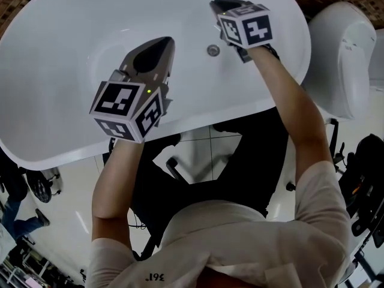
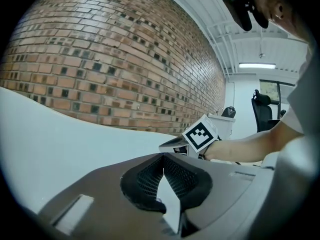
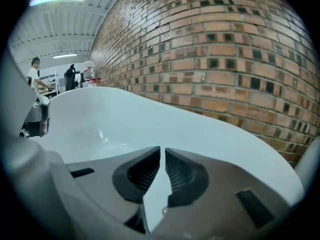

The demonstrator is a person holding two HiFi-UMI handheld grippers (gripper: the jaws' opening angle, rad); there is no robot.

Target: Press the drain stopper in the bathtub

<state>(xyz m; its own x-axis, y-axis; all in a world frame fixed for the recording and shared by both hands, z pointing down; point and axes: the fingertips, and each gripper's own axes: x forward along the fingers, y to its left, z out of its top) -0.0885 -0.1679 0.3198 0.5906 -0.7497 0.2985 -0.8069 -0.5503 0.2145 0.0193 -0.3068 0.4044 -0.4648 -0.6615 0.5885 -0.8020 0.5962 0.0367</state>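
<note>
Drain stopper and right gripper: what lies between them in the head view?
Nothing but bare white bathtub surface. The head view shows no object between the right gripper and the drain stopper.

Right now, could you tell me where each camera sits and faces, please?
Head view: on the head, steeply down into the bathtub; left gripper, right gripper, forearms show.
Left gripper view: on that gripper, along its jaws toward the brick wall; right gripper, forearm show.
Right gripper view: on that gripper, across the bathtub toward the wall; only its jaws.
Gripper views share the wall.
</note>
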